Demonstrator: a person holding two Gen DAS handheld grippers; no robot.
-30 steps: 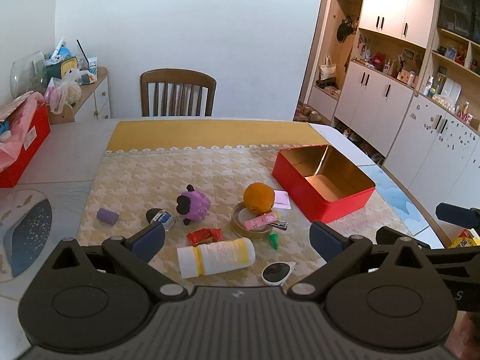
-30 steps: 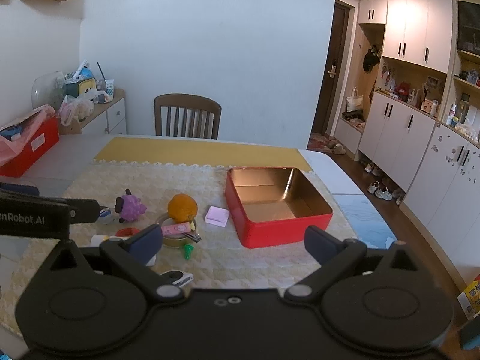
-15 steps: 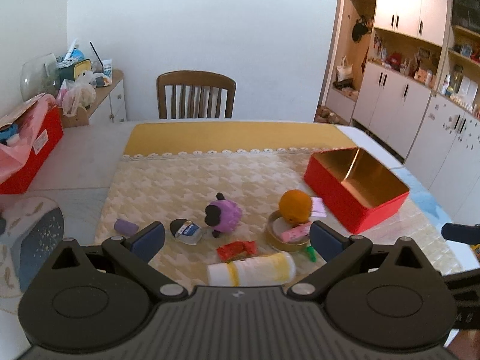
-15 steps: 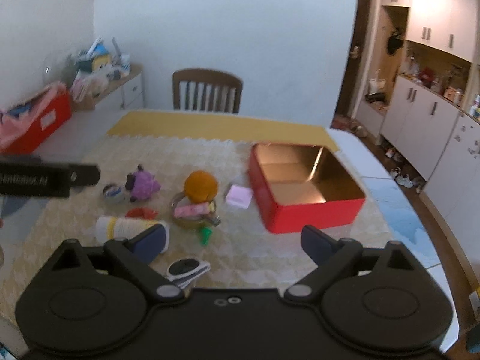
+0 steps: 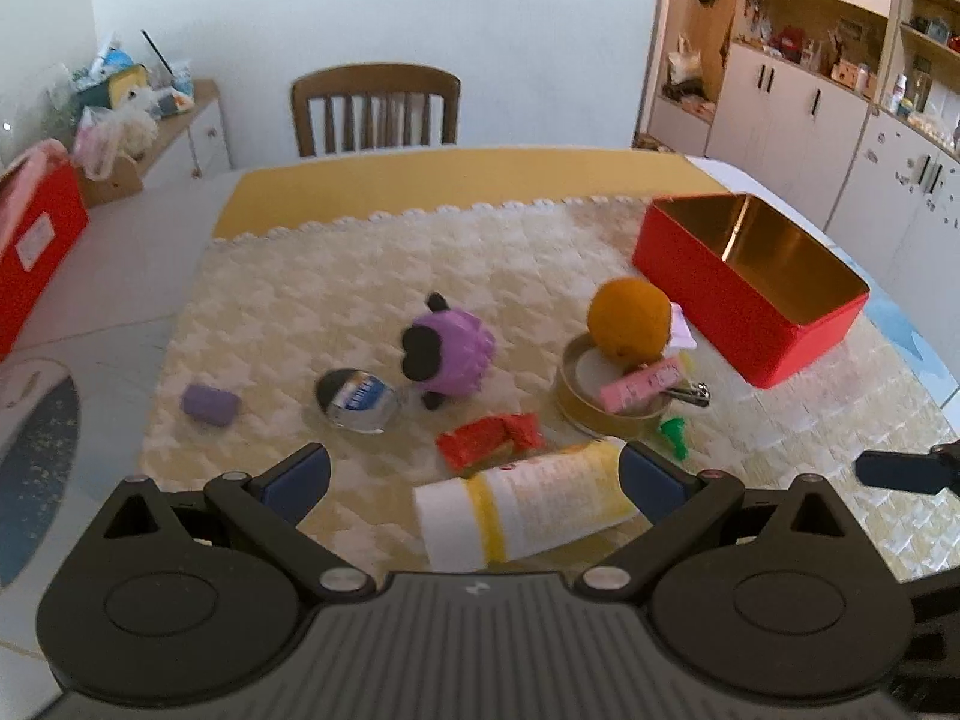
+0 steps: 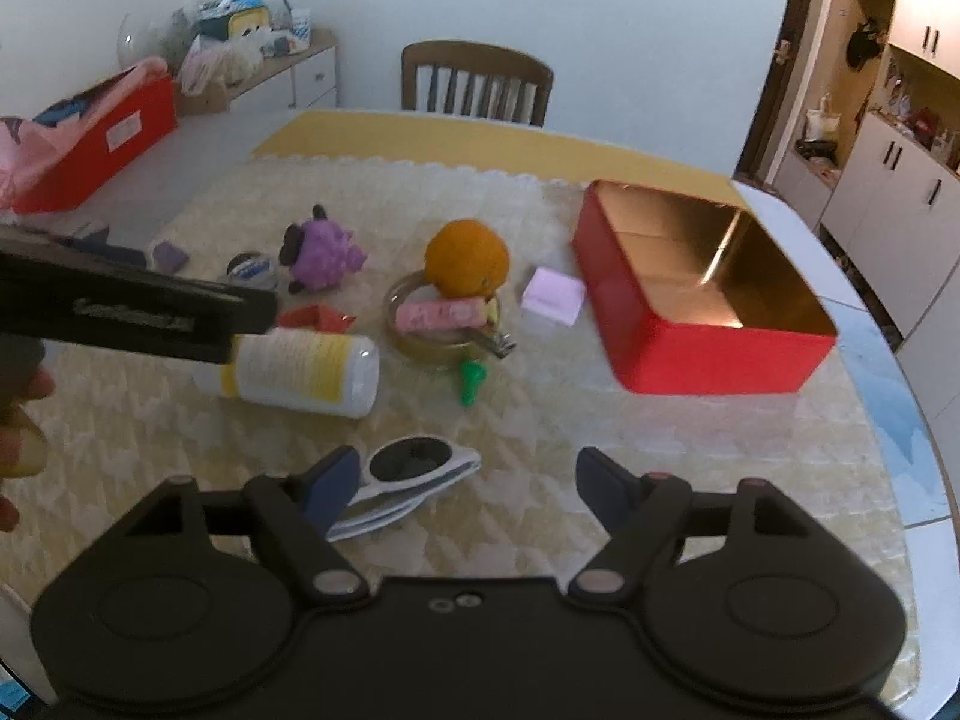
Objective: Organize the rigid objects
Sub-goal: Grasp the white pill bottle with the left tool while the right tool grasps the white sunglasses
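Observation:
A white and yellow bottle (image 5: 528,504) lies on its side between the open fingers of my left gripper (image 5: 474,474), untouched; it also shows in the right wrist view (image 6: 306,369). White sunglasses (image 6: 408,471) lie just ahead of my open right gripper (image 6: 468,480), by its left finger. An open red tin (image 5: 750,282) (image 6: 702,288) stands empty at the right. An orange (image 5: 629,317) rests on a tape roll (image 5: 600,396) with a pink pack (image 5: 642,384) and nail clippers (image 5: 690,393). The left gripper's body (image 6: 120,312) crosses the right view.
A purple plush (image 5: 447,351), a red wrapper (image 5: 489,438), a round tin (image 5: 357,399), a purple eraser (image 5: 210,405), a green cap (image 5: 675,435) and pink notes (image 6: 552,294) lie on the cloth. A chair (image 5: 375,108) stands behind. A red box (image 5: 36,234) sits left.
Both grippers have moved forward and down toward the table. The bottle now lies between the left fingers, and the sunglasses are close to the right gripper.

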